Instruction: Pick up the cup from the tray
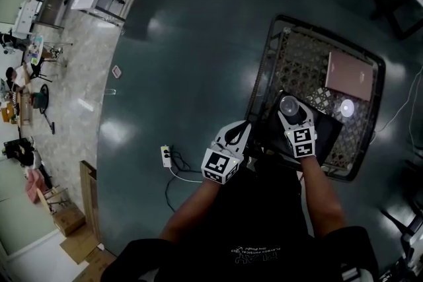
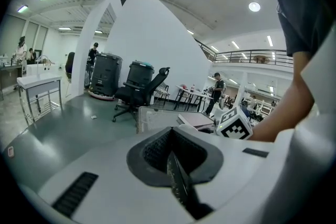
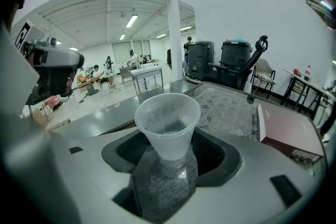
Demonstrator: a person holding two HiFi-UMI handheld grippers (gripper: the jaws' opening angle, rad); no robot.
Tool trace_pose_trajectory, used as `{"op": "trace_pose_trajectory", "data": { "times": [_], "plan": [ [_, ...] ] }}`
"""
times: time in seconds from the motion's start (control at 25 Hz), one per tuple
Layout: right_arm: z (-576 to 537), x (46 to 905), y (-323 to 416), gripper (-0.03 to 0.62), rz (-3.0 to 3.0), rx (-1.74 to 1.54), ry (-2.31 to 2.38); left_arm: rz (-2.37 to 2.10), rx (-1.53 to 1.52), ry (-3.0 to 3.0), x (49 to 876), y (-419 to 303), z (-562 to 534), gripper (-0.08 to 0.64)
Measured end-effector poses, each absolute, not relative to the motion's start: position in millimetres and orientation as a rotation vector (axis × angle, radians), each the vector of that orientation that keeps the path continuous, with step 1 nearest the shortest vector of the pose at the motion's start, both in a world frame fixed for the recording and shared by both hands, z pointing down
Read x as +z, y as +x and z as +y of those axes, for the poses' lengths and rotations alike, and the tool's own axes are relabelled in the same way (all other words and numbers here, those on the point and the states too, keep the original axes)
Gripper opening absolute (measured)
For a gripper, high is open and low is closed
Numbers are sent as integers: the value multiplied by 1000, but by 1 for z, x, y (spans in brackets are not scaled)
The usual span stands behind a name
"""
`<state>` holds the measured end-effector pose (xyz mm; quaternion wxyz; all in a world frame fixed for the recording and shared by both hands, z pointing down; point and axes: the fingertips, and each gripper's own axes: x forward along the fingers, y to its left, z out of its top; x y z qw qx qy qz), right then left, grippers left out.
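Note:
A clear plastic cup (image 1: 289,105) (image 3: 168,126) stands upright between the jaws of my right gripper (image 1: 291,113) (image 3: 167,157), which is shut on its lower part. The cup looks empty, and its base is hidden by the jaws. It is over the far left corner of a dark tray (image 1: 328,131) that lies in a black wire cart (image 1: 277,63). My left gripper (image 1: 240,131) (image 2: 171,153) is to the left of the cart's near corner. Its jaws are shut, with nothing in them.
In the cart lie a maroon book (image 1: 350,75) (image 3: 287,132) and a small white round thing (image 1: 347,107). A power strip with cables (image 1: 166,156) lies on the dark floor at my left. Office chairs (image 2: 137,93), bins and tables stand farther off.

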<state>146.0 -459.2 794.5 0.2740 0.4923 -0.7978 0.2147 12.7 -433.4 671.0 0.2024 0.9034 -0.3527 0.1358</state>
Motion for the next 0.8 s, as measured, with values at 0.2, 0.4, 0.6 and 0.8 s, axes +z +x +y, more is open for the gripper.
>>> {"op": "trace_pose_trajectory", "data": {
  "times": [0.2,0.4,0.6,0.8],
  "plan": [
    [-453,760,144,273,-2178,511,1377,-974,343,2537,664,16,-435,9],
    [-454,712,136,273,-2228,430,1436,-946,314,2587,651,19,-440,9],
    [-459,655,133,273,-2289,335,1546,-906,295,2658,636,23,-449,9],
    [-461,599,135,273,-2361,191,1650,-873,260,2750,612,31,-467,9]
  ]
}}
